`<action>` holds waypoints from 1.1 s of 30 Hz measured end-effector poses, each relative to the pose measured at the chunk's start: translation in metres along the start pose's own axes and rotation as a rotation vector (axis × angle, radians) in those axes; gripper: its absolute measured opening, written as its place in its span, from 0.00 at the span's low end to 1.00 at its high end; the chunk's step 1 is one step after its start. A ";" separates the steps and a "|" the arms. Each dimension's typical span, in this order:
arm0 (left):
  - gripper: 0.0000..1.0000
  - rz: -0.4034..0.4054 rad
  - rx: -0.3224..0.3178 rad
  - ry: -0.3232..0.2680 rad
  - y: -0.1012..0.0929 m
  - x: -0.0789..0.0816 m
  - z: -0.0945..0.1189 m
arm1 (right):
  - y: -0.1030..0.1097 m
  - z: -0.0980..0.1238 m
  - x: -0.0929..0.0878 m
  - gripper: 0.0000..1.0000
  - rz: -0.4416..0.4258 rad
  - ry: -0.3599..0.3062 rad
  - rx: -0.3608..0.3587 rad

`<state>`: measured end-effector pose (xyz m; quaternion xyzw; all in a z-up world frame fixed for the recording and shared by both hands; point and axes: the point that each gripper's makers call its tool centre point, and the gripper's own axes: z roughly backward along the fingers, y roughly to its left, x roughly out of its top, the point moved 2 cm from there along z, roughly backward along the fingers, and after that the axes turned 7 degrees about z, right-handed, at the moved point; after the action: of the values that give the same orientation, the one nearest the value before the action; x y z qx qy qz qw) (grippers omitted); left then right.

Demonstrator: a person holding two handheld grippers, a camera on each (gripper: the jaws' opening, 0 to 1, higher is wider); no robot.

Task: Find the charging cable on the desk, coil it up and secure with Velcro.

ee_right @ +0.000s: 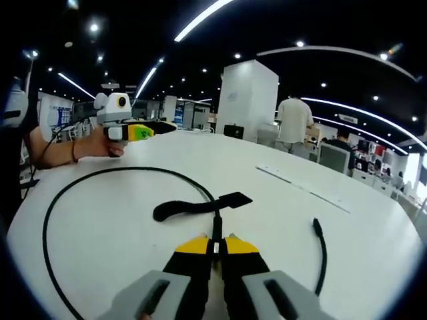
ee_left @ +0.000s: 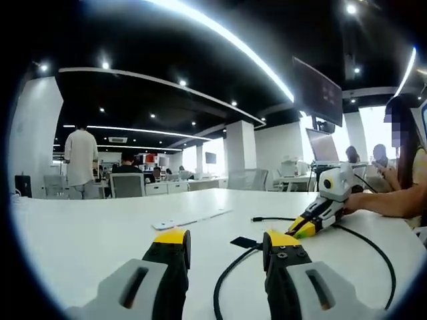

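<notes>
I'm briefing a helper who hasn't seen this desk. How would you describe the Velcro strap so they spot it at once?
Start at the large white desk and follow the thin black charging cable looping across it. Just ahead of the right gripper, whose jaws pinch the cable, lies the Velcro strap. Unlike the round cable, it is a flat, wide black band crossing it, one end squared.

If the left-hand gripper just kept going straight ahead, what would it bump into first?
Probably nothing soon: ahead of the left gripper lies bare white table. The black cable and its Velcro strap sit slightly right of that line, though depth is unclear.
</notes>
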<state>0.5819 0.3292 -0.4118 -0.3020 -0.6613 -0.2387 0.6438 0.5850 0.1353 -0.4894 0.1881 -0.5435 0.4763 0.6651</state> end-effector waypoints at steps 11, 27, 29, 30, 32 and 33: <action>0.44 -0.005 0.005 0.009 0.003 -0.002 -0.001 | 0.000 0.002 0.000 0.08 0.018 0.003 -0.001; 0.44 -0.005 0.001 0.008 0.005 -0.002 -0.003 | 0.000 0.002 0.000 0.08 0.031 0.012 -0.007; 0.44 -0.006 -0.001 0.011 0.005 -0.002 -0.003 | 0.000 0.002 0.000 0.08 0.031 0.012 -0.007; 0.44 -0.006 -0.002 0.012 0.005 -0.003 -0.003 | 0.000 0.003 0.000 0.08 0.031 0.013 -0.007; 0.44 -0.008 0.000 0.013 0.005 -0.003 -0.003 | 0.000 0.003 0.000 0.08 0.032 0.014 -0.008; 0.44 -0.008 0.001 0.014 0.006 -0.004 -0.003 | 0.000 0.003 0.000 0.08 0.034 0.014 -0.008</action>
<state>0.5879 0.3307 -0.4156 -0.2975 -0.6580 -0.2430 0.6477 0.5832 0.1331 -0.4888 0.1730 -0.5437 0.4866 0.6615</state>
